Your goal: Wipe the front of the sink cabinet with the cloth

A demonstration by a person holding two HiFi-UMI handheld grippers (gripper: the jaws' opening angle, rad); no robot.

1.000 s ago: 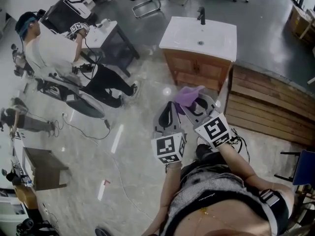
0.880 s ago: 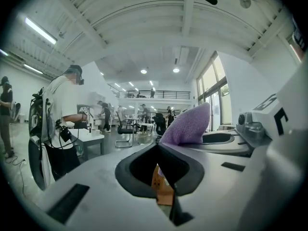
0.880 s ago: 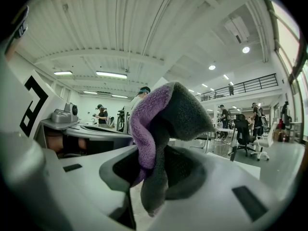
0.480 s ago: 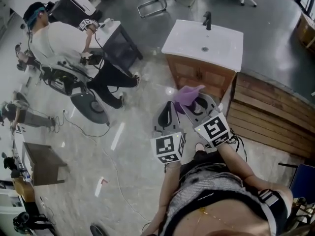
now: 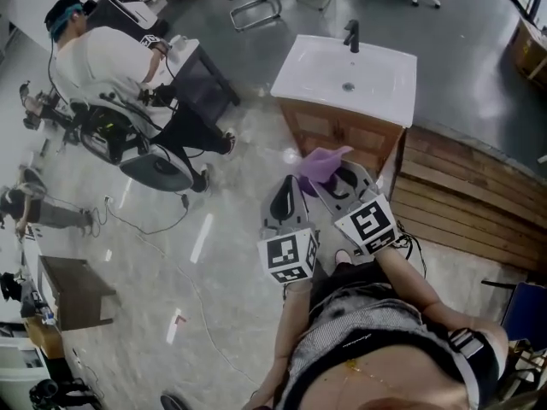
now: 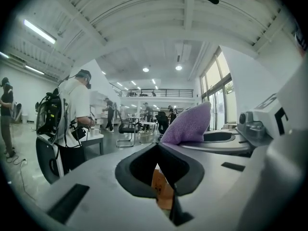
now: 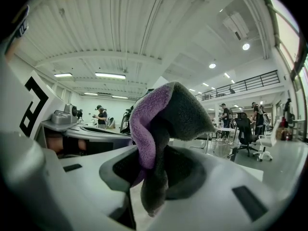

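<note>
Glossy grey floor (image 5: pixel 231 254) spreads across a large open hall, seen steeply from above. Ahead of me stands the sink cabinet (image 5: pixel 340 133), a low wooden unit with closed doors. It carries a white basin top (image 5: pixel 376 62) with a black tap (image 5: pixel 351 34) at its back edge. Rough wooden planking (image 5: pixel 466 196) lies on the floor just beside the cabinet on its right.

I hold both tools out in front of my body, close together and pointing toward the cabinet front. The right gripper (image 7: pixel 150 174) has its jaws pinched on the cloth (image 7: pixel 161 124), a purple rag. It bunches upward above the jaws, and a darker fold hangs down between them. From the head view the cloth sits in the air near the cabinet's lower front, though I cannot tell whether it touches the wood.

The left gripper (image 6: pixel 162 174) has its jaws pressed together with nothing between them, and it hangs just beside the right one.

Well off to the left, a person (image 5: pixel 102 67) in a white top sits at a dark desk (image 5: pixel 192 71).
</note>
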